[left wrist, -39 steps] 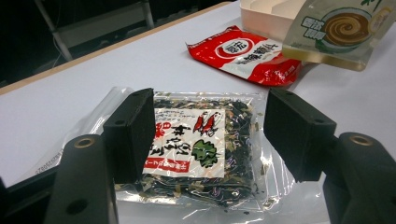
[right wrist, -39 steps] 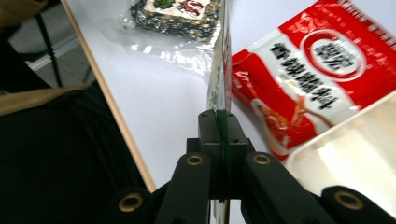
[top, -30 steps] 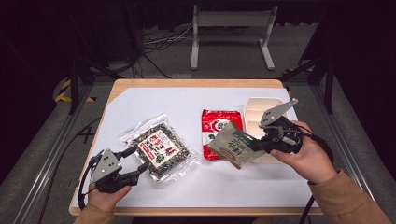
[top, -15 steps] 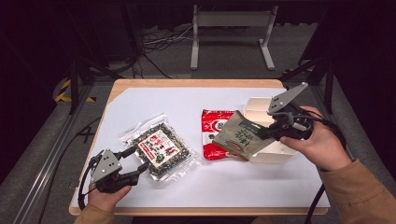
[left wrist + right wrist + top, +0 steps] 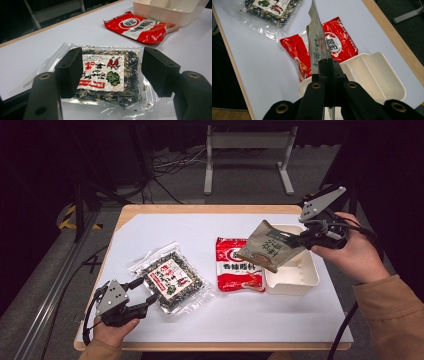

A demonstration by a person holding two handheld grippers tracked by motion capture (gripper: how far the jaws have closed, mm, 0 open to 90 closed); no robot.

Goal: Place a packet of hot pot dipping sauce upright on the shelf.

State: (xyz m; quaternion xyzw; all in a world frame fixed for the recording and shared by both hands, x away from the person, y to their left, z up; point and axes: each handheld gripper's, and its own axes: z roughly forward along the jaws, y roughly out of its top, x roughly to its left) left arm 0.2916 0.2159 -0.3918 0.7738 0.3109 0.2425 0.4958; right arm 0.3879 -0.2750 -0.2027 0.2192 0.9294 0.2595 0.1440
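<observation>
My right gripper (image 5: 300,239) (image 5: 328,65) is shut on a brown-green packet (image 5: 266,247) (image 5: 317,40) and holds it in the air over the left part of the white tray (image 5: 300,285) (image 5: 384,82). A red noodle packet (image 5: 235,266) (image 5: 338,41) (image 5: 140,25) lies flat on the table just left of the tray. My left gripper (image 5: 142,295) (image 5: 111,71) rests at the front left with its jaws open. They straddle the near edge of a clear bag of dark dried greens (image 5: 170,280) (image 5: 107,75) (image 5: 272,8) without pressing on it.
The white table cover (image 5: 200,230) sits on a wooden tabletop (image 5: 150,210) whose edge runs close to the tray in the right gripper view. A metal stand (image 5: 247,157) and cables lie on the dark floor beyond the far edge.
My right hand has risen and moved right and away, carrying the brown-green packet from beside the red packet to above the tray. The left gripper has stayed put.
</observation>
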